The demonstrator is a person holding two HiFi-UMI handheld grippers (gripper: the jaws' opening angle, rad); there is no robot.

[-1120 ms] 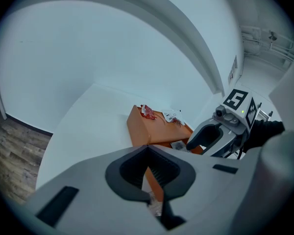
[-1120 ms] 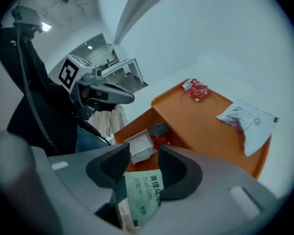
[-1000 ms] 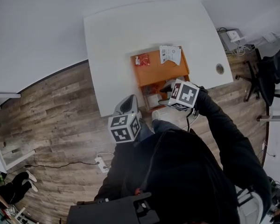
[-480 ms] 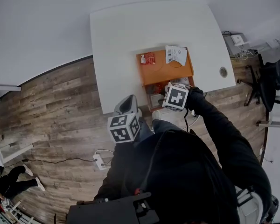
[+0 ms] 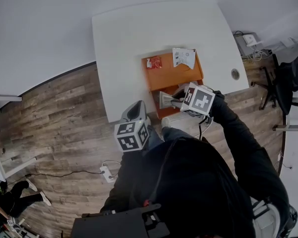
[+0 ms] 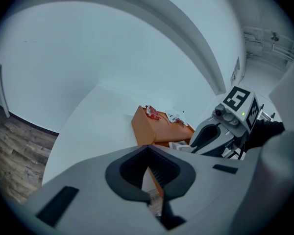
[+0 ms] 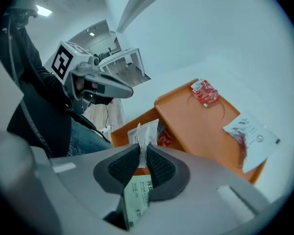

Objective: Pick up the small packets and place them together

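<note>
While the white-and-green printed paper packet [image 7: 137,196] hangs at the open side of the orange rectangular box [image 7: 201,126], near the white tabletop's [image 5: 129,43] near edge, my right gripper [image 7: 143,145], jaws just closed, pinches it. A quick swing could slide it free. My left gripper [image 6: 148,146] rests pressed together, empty.

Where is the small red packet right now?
In the head view, the small red packet lies on top of the orange box, at its far left corner, with the white packet apart to its right.
</note>
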